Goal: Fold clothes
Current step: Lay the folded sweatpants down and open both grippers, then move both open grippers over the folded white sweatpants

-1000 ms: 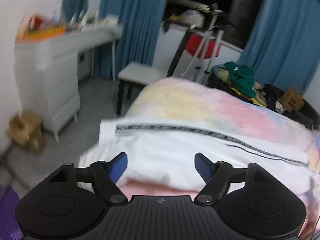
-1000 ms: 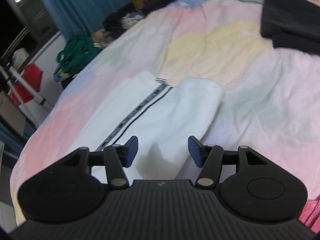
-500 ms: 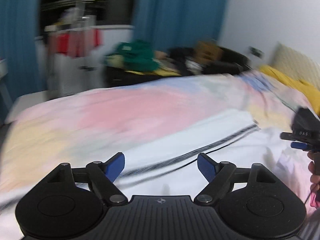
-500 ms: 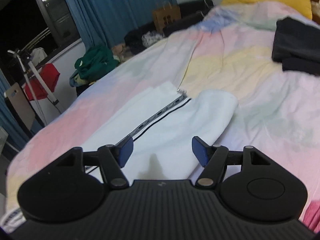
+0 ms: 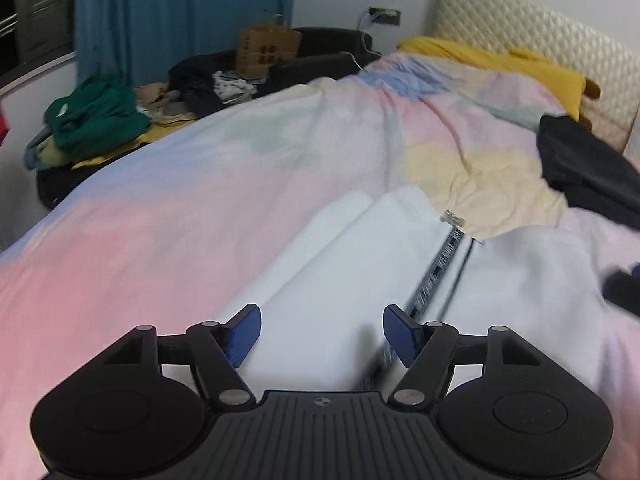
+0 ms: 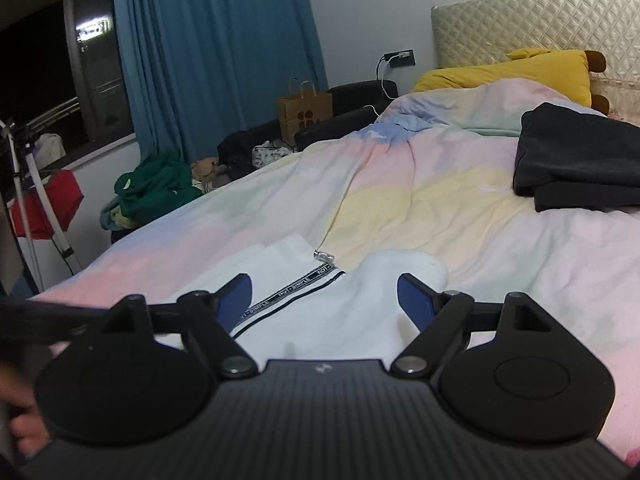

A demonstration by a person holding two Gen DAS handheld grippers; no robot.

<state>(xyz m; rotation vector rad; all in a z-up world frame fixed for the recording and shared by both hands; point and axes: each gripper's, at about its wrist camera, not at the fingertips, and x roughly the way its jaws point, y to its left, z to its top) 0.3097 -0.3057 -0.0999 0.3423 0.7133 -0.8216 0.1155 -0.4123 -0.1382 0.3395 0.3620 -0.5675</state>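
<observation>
A white zip jacket point(image 5: 360, 264) with a black lettered zipper band lies flat on the pastel duvet point(image 5: 160, 200), sleeves folded in. It also shows in the right wrist view point(image 6: 340, 312). My left gripper point(image 5: 322, 334) is open and empty, low over the jacket's near left part. My right gripper point(image 6: 324, 300) is open and empty, low over the jacket's right half. A metal zipper pull point(image 6: 324, 256) sits at the jacket's far end.
A folded dark garment point(image 6: 580, 160) lies on the bed at right. A yellow pillow point(image 6: 520, 72) rests by the quilted headboard. Beyond the bed's far side are a heap of clothes with a green top point(image 6: 156, 184), a paper bag point(image 6: 304, 108) and blue curtains.
The left gripper has swung from facing the room's dresser side round to facing along the jacket towards the headboard. The right gripper has tilted up and come lower. Both stay open.
</observation>
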